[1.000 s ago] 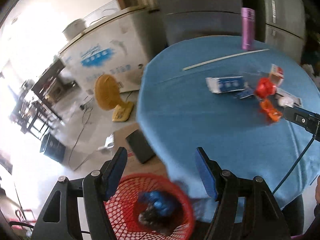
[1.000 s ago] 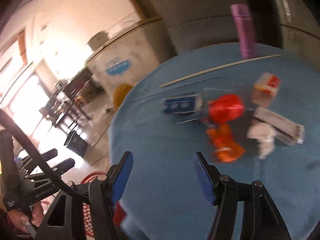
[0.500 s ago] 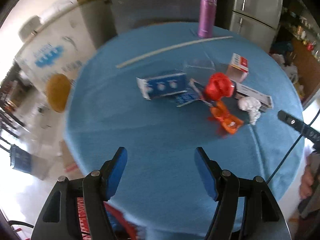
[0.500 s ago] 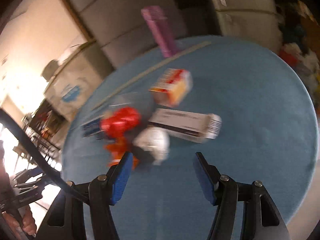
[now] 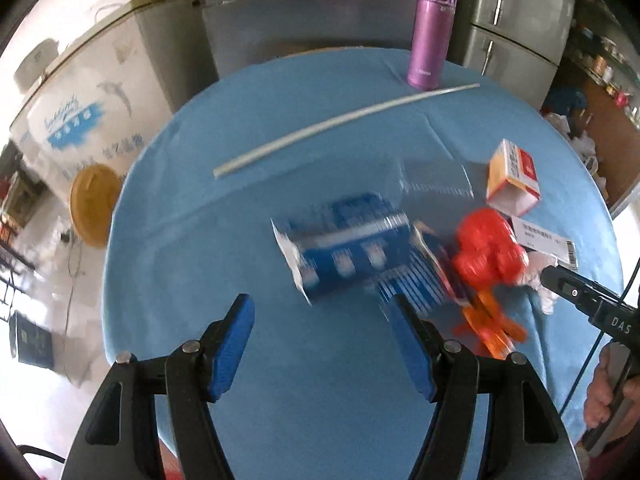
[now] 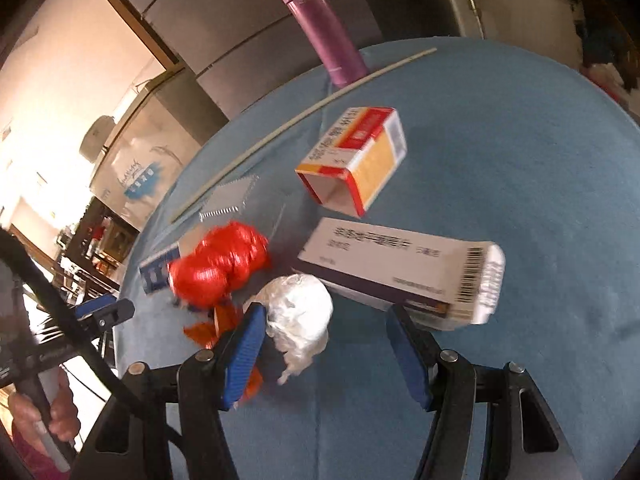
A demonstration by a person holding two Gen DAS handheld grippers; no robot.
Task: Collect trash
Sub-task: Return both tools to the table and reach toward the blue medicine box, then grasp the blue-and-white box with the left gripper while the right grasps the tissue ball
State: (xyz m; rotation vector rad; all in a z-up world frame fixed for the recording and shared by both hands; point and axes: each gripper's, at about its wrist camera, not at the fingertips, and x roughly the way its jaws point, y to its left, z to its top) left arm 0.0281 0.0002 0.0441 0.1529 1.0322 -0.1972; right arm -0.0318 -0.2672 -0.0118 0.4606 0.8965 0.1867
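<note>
Trash lies on the round blue table [image 5: 248,208]. A blue and white carton [image 5: 344,248] lies just beyond my open left gripper [image 5: 322,312], whose pads are empty. Right of the carton sit a crumpled red bag [image 5: 488,248] [image 6: 218,268], an orange wrapper [image 5: 492,324] and an open orange and red box [image 5: 514,180] [image 6: 356,164]. My right gripper [image 6: 324,320] stands open over a crumpled white wad [image 6: 300,312] lying by its left pad. A long white box with a barcode [image 6: 404,268] lies just beyond its right pad. The right gripper's tip [image 5: 576,292] shows at the left view's right edge.
A purple flask [image 5: 430,32] [image 6: 324,36] stands at the table's far edge, with a long white stick [image 5: 340,124] [image 6: 288,128] lying in front of it. A clear plastic packet [image 5: 436,184] lies near the boxes. Fridges and a white freezer stand behind the table.
Both grippers swept from the table's left edge, above a red basket, in over the trash and lower. The basket has left the view. Jaw widths look unchanged.
</note>
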